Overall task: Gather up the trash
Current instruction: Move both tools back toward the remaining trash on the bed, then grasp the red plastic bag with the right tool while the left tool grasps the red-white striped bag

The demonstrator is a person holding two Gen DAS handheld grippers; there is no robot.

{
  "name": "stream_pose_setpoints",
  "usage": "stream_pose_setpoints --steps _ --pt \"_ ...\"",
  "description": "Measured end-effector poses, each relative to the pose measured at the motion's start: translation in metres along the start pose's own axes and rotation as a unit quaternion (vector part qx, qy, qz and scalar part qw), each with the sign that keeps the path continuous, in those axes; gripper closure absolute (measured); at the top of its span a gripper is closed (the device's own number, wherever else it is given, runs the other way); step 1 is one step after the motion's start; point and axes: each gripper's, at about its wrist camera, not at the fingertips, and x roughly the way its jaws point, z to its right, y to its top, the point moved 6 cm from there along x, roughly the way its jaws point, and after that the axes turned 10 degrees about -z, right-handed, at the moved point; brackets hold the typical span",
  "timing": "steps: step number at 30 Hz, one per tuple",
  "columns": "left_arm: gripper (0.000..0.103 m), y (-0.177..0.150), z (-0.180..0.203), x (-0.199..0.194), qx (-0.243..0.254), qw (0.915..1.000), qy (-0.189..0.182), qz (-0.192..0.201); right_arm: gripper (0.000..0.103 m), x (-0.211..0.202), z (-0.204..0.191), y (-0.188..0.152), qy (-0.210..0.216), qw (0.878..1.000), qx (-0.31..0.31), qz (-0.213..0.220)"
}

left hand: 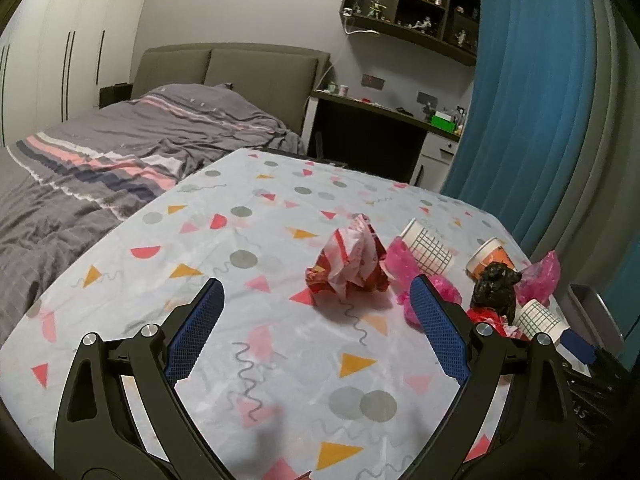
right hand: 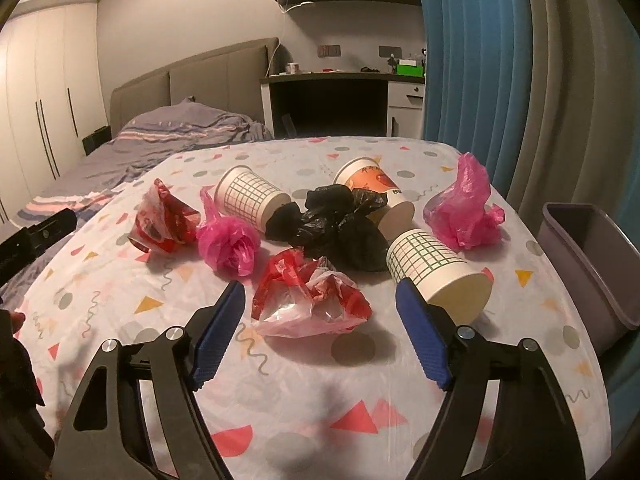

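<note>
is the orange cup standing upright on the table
No, the orange cup lies on its side behind the black bag.

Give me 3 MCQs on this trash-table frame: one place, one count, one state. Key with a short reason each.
1. Where is the grey bin?
A. at the table's right edge
B. on the bed
C. under the desk

2. How many paper cups lie on the table?
A. one
B. three
C. five

3. What state is the right gripper in?
A. shut on a cup
B. shut on a black bag
C. open, holding nothing

Key:
1 A: the right wrist view shows the bin beside the tablecloth's right edge.
2 B: two grid cups and one orange cup lie tipped over.
3 C: its blue fingers stand wide apart either side of the red-and-clear plastic bag, not pressing it.
</note>
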Motion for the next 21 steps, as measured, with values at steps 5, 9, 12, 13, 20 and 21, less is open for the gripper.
stream_pose_setpoints --steps 5,9,12,13,20,21 --pt "0.010 0.001 0.007 0.005 0.007 1.0000 -0.005 -0.003 0.027 0.012 0.002 0.001 0.001 1.000 0.000 -0.013" --pt "0.010 0.001 0.011 0.010 0.012 0.9999 -0.007 -0.006 0.028 0.021 0.003 0.002 0.002 1.000 0.000 -0.025" --pt "0.010 0.002 0.014 0.014 0.015 0.9998 -0.005 -0.008 0.029 0.029 0.005 0.002 0.001 0.999 0.002 -0.034" --pt "0.010 0.002 0.015 0.016 0.016 0.9998 -0.005 -0.009 0.030 0.031 0.005 0.002 0.001 0.999 0.003 -0.037" --pt "0.010 0.004 0.022 0.022 0.028 0.9996 -0.005 -0.009 0.036 0.048 0.008 0.001 0.005 0.998 0.006 -0.066" --pt "0.010 0.005 0.024 0.024 0.031 0.9995 -0.005 -0.010 0.037 0.050 0.008 0.000 0.007 0.997 0.007 -0.071"
